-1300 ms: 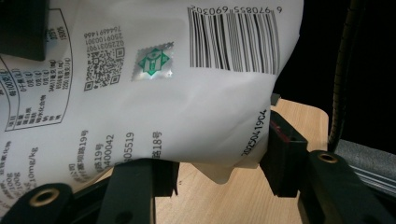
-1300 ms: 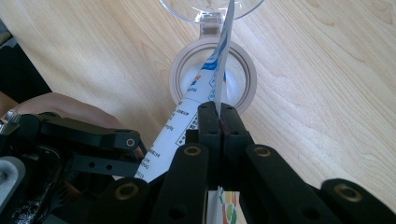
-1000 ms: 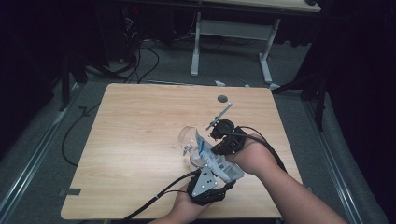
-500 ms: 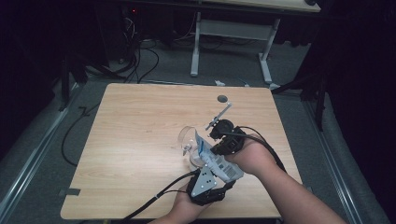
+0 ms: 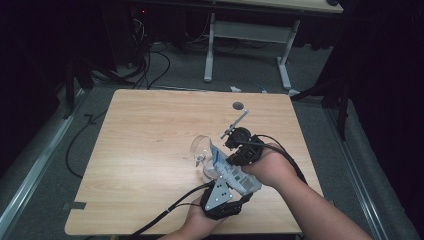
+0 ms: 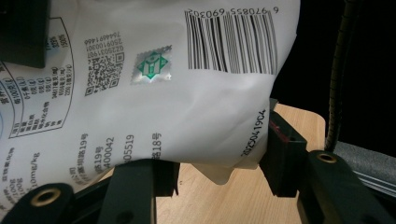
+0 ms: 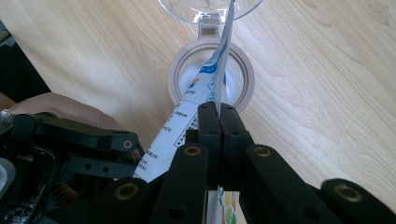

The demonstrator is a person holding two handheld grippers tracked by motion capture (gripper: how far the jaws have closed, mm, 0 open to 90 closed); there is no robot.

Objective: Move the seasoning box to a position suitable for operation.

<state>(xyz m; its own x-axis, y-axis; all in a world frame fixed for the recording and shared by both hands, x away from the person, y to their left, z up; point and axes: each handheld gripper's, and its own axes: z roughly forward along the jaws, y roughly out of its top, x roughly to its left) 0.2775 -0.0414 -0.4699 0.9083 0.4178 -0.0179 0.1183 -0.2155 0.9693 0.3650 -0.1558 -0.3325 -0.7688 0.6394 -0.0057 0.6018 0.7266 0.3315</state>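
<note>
Wooden table (image 5: 150,150), both grippers clamped on a white pouch (image 5: 231,170) — left gripper (image 5: 220,192), right gripper (image 5: 235,150) — jar (image 7: 211,77) half hidden.

Almost nothing differs between the earlier high views and the present one. The only visible change is small: the top edge of the white printed pouch (image 5: 227,167) seems to lean slightly closer to the rim of the clear container (image 5: 200,149), and the person's right hand (image 5: 272,165), behind the right tool (image 5: 234,150), sits a touch lower toward the near edge of the tabletop (image 5: 150,150). The shift is so slight that it cannot be told with certainty.
</note>
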